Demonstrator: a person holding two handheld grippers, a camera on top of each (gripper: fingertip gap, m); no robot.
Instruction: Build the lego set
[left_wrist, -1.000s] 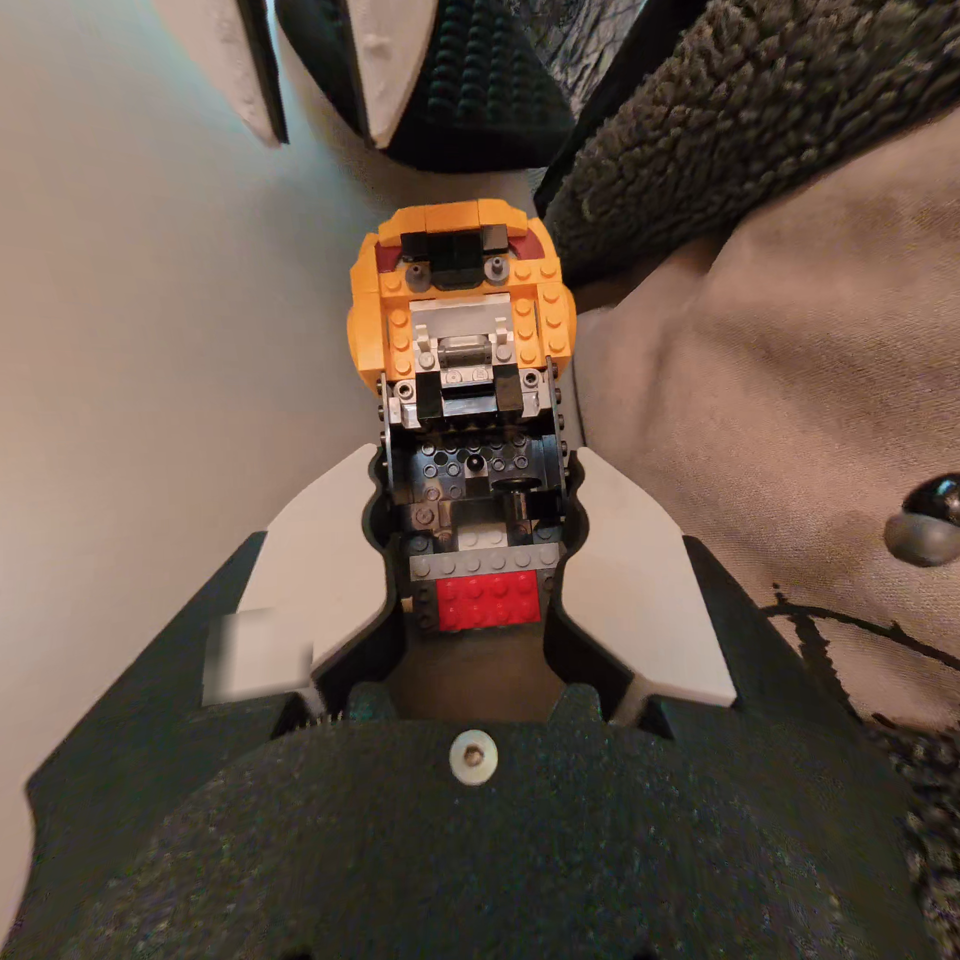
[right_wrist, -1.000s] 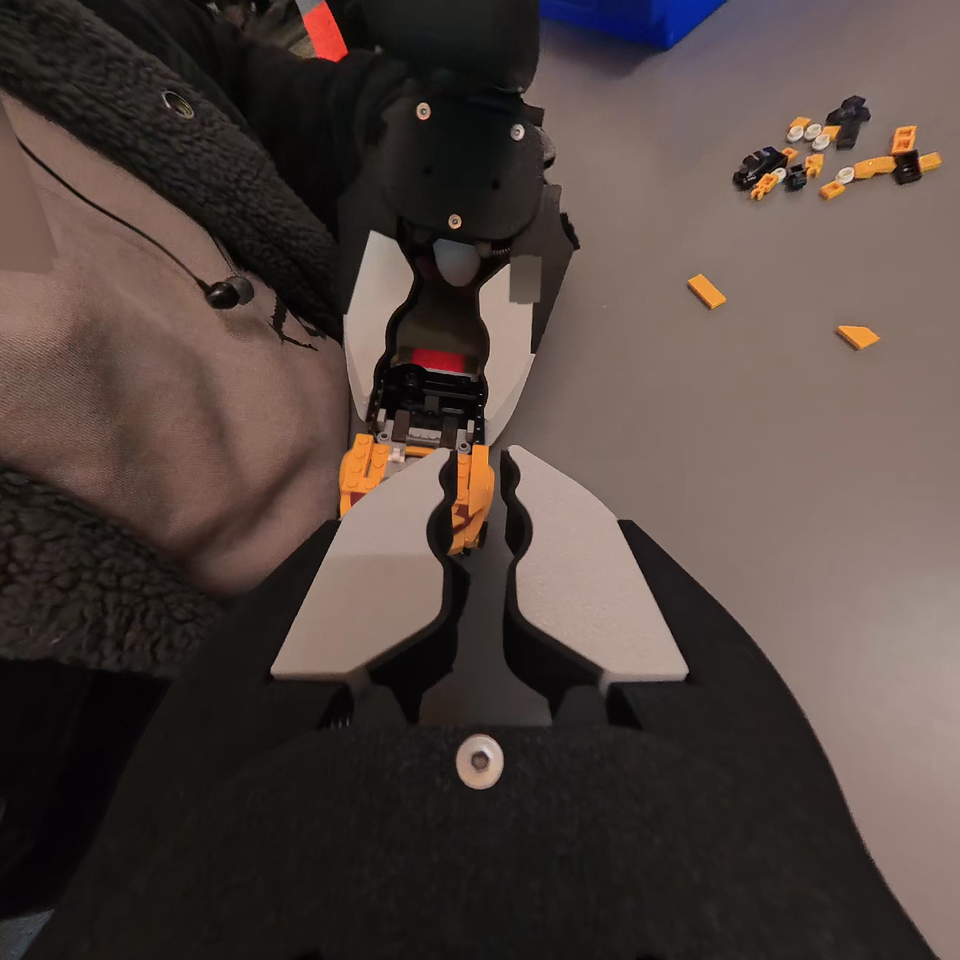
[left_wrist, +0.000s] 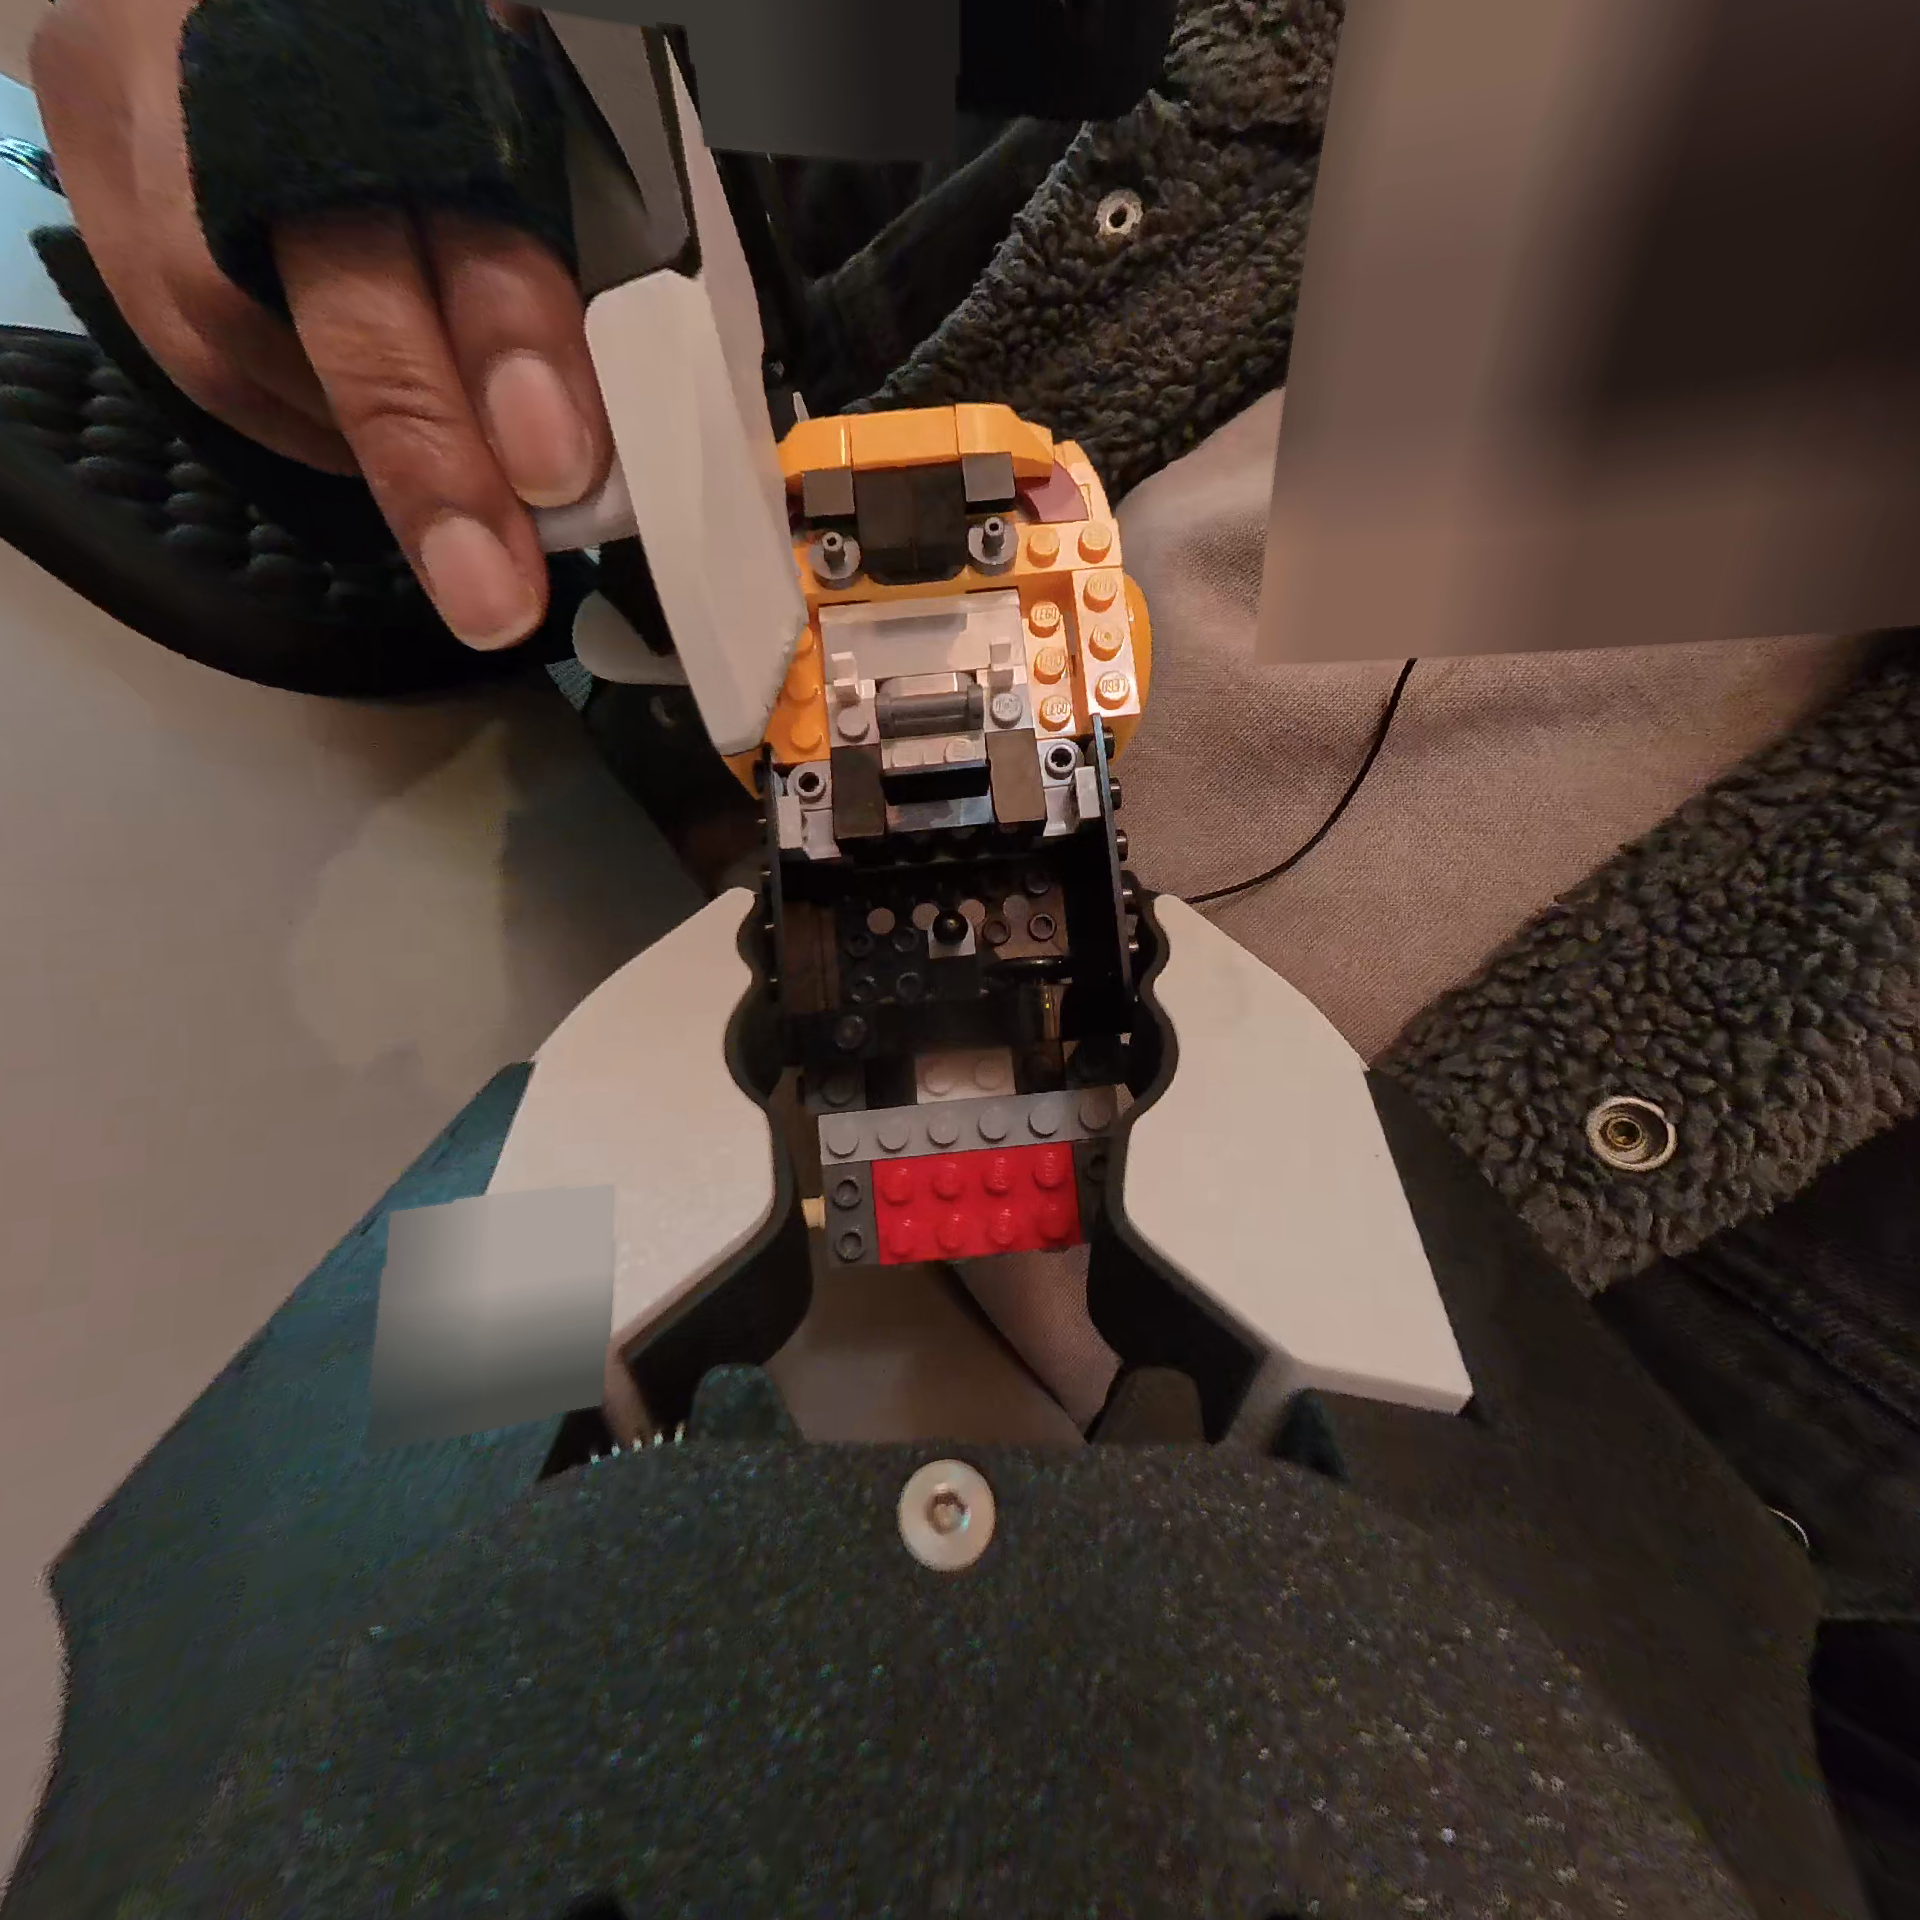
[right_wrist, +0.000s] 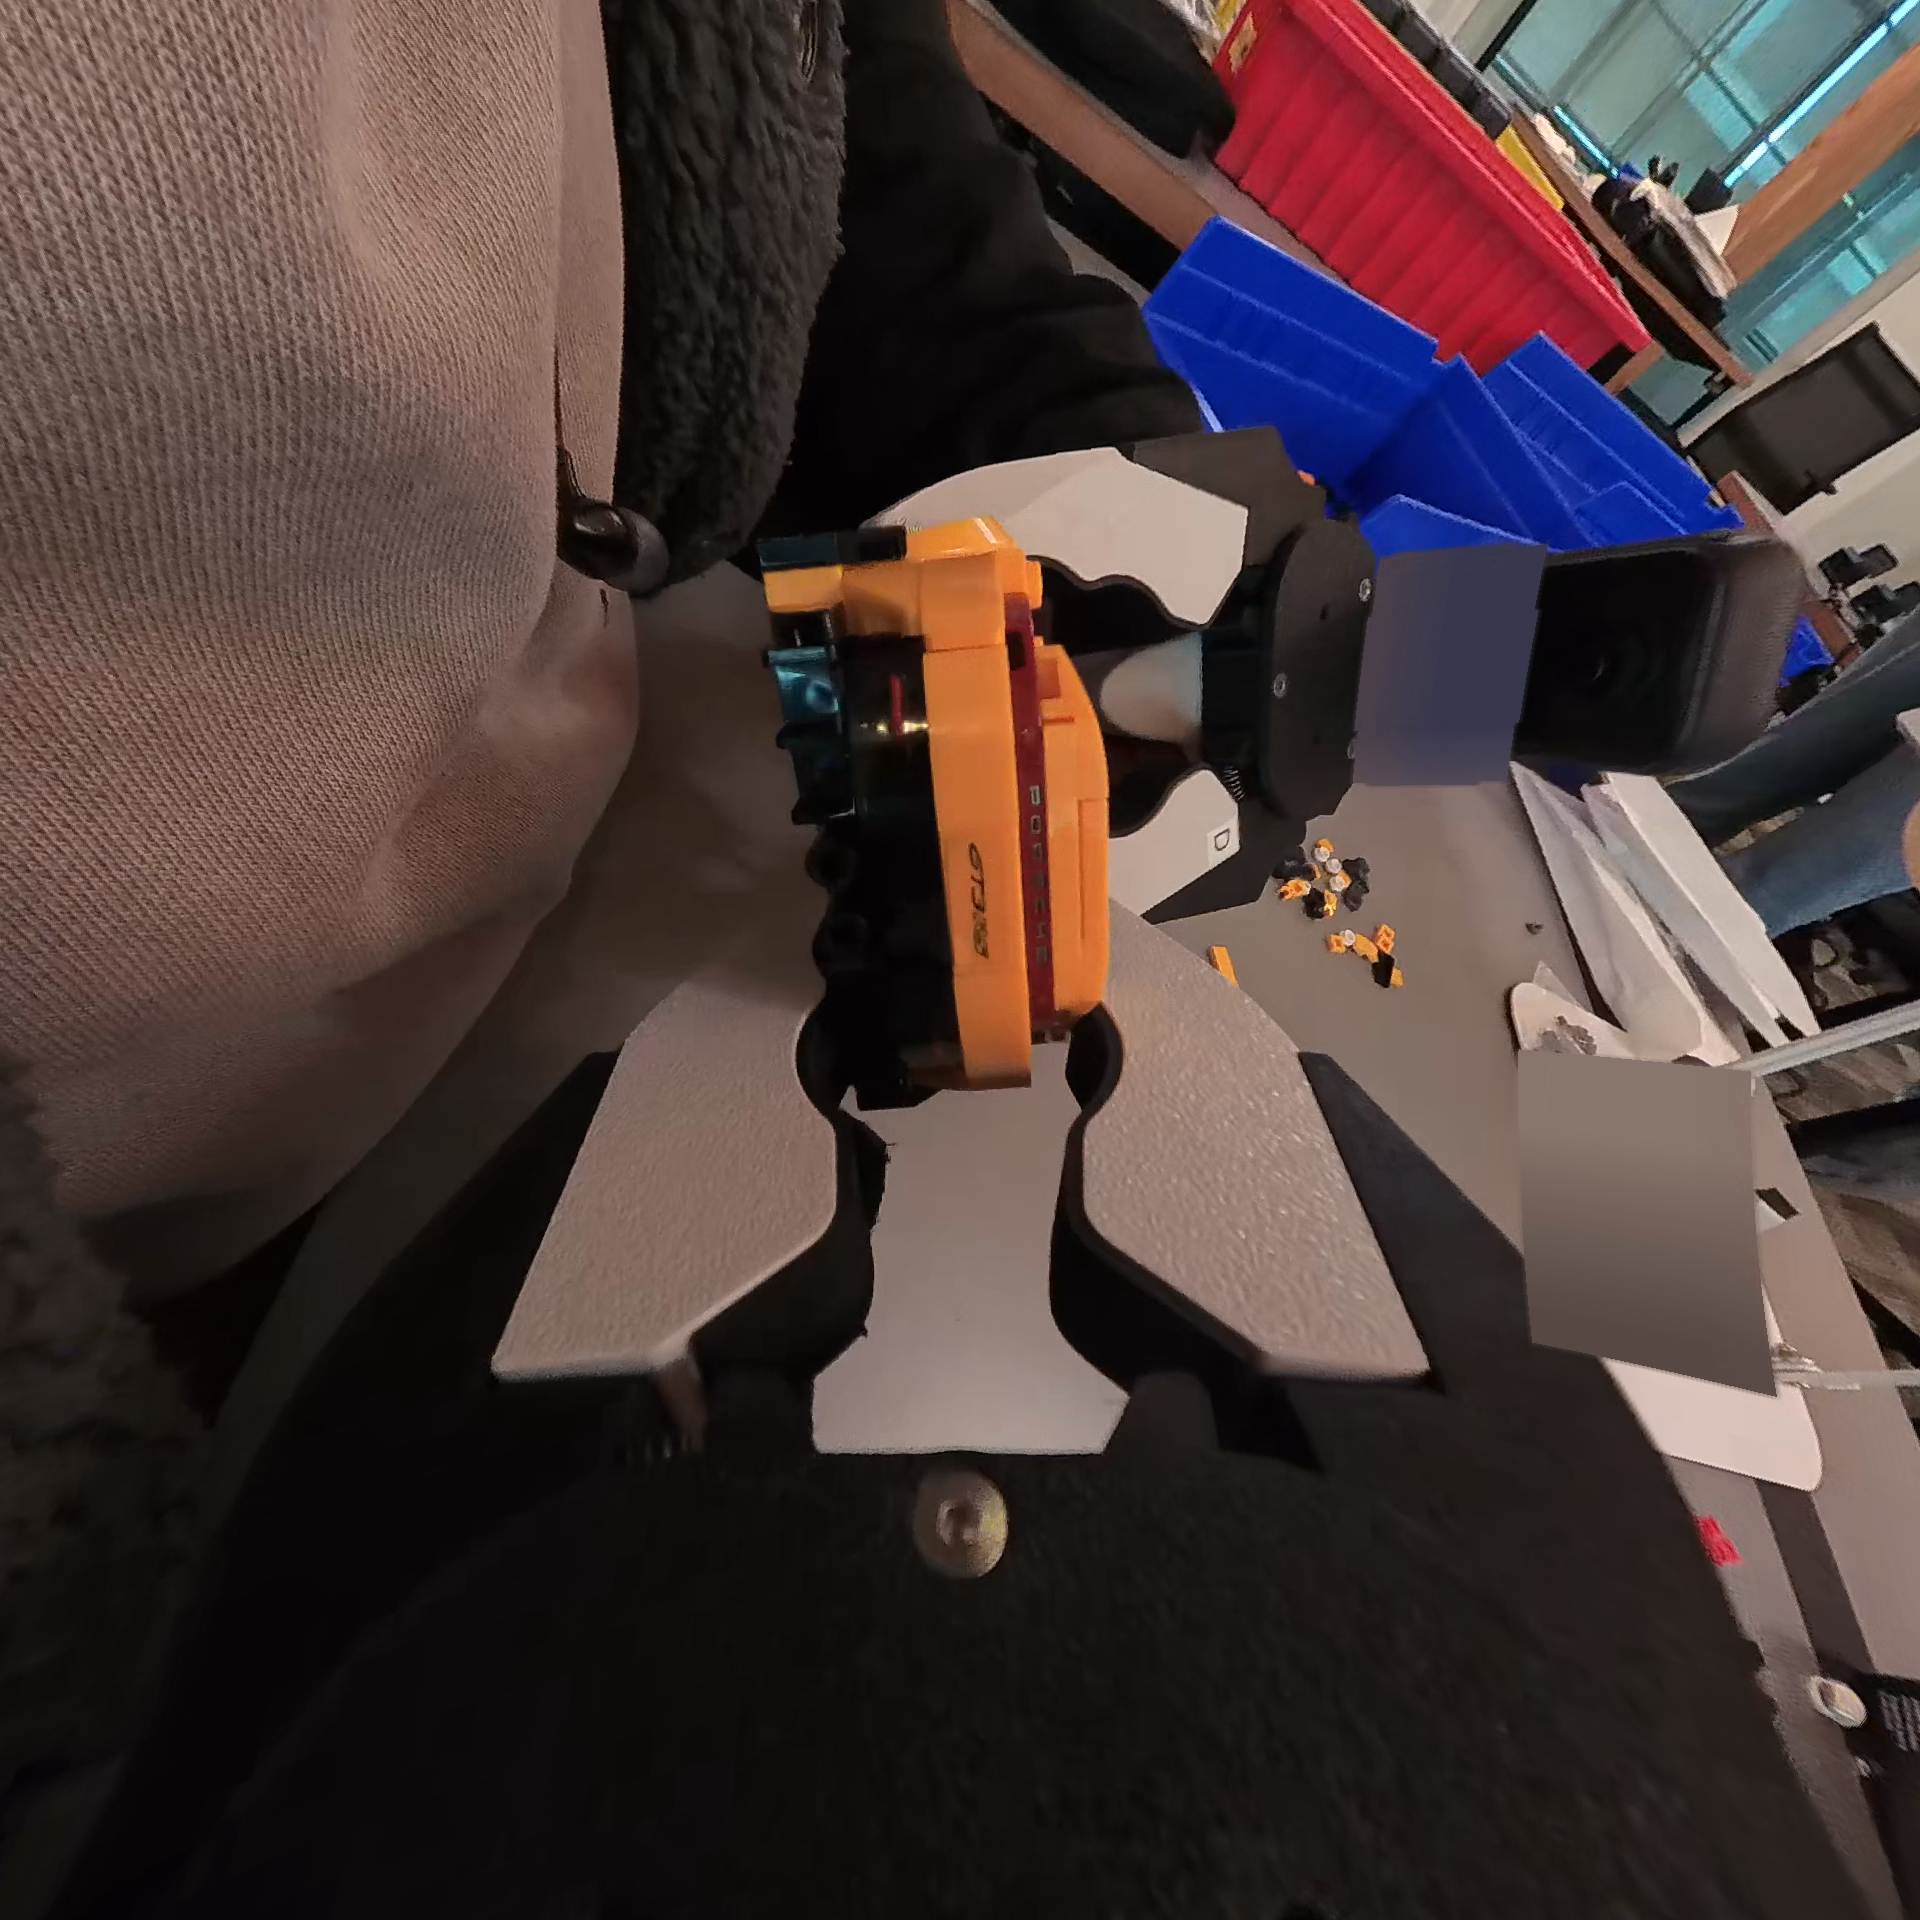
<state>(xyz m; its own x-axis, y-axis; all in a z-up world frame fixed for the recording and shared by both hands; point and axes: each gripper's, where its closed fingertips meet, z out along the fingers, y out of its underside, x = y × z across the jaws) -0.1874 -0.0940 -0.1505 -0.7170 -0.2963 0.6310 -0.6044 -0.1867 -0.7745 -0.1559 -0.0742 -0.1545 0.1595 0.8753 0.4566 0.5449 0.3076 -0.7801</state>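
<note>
Two grippers share one half-built orange car (left_wrist: 940, 727), held in the air close to the person's chest.

Left gripper (left_wrist: 940, 966) is clamped on the black chassis sides at 6 o'clock; right gripper (right_wrist: 951, 1049) pinches the orange end, jaws narrowed onto it. I judge the car light and stiff but snap-fit and fragile: grip flat studded walls, not the smooth slopes. Loose bricks (right_wrist: 1335, 904) lie on the table (right_wrist: 1455, 1049) at 2 o'clock.

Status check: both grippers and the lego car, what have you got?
Left gripper shut on the lego car, black end. Right gripper clamped across its orange end. Car held off the table; loose pieces lie there. Nothing in the way.
</note>
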